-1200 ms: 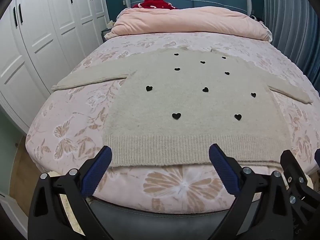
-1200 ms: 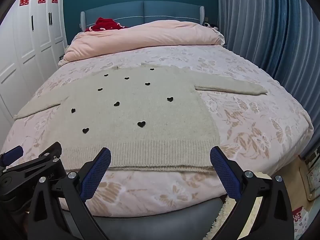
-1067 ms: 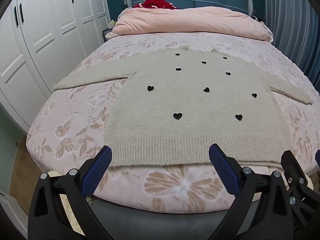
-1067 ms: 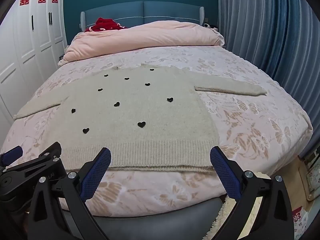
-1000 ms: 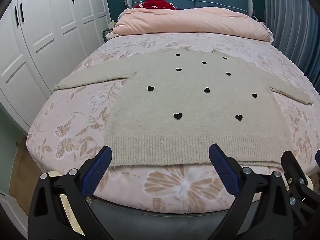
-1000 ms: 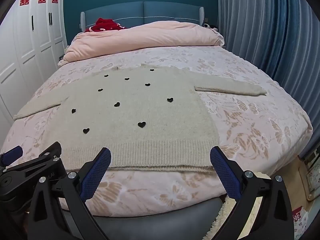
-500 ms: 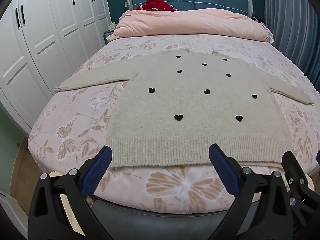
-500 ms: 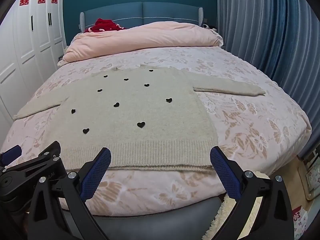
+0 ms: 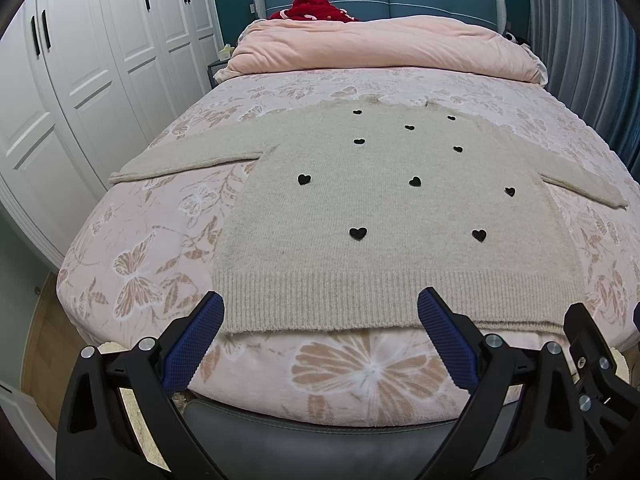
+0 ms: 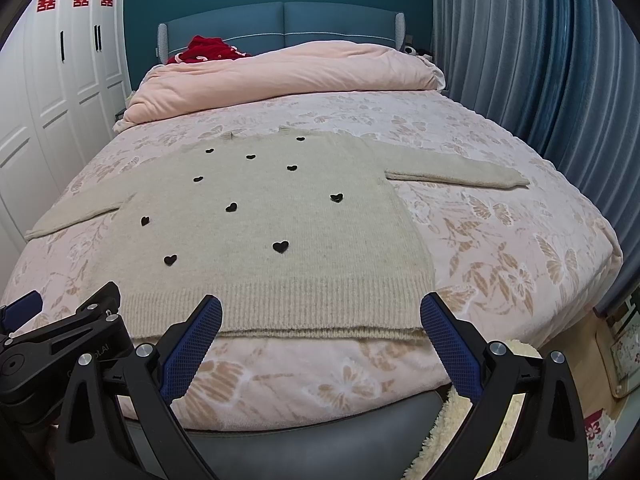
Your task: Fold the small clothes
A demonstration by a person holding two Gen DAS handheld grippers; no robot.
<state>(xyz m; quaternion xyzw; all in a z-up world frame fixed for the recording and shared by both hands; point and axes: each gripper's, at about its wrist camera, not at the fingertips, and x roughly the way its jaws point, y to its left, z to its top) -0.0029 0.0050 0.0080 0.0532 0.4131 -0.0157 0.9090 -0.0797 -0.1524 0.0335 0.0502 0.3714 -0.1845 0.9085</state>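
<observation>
A beige knit sweater (image 9: 384, 216) with small black hearts lies flat on the bed, hem toward me, both sleeves spread out to the sides. It also shows in the right wrist view (image 10: 260, 232). My left gripper (image 9: 320, 320) is open and empty, hovering just before the hem near the bed's foot. My right gripper (image 10: 320, 320) is open and empty, also just short of the hem. The left gripper's body shows at the lower left of the right wrist view (image 10: 60, 344).
The bed (image 9: 152, 256) has a pink floral cover. A folded pink duvet (image 9: 380, 48) and a red garment (image 9: 316, 6) lie at the headboard. White wardrobes (image 9: 80, 80) stand on the left, blue curtains (image 10: 540, 60) on the right.
Both grippers have edged slightly forward and up toward the bed; the sweater sits a little lower in both views. Nothing was grasped.
</observation>
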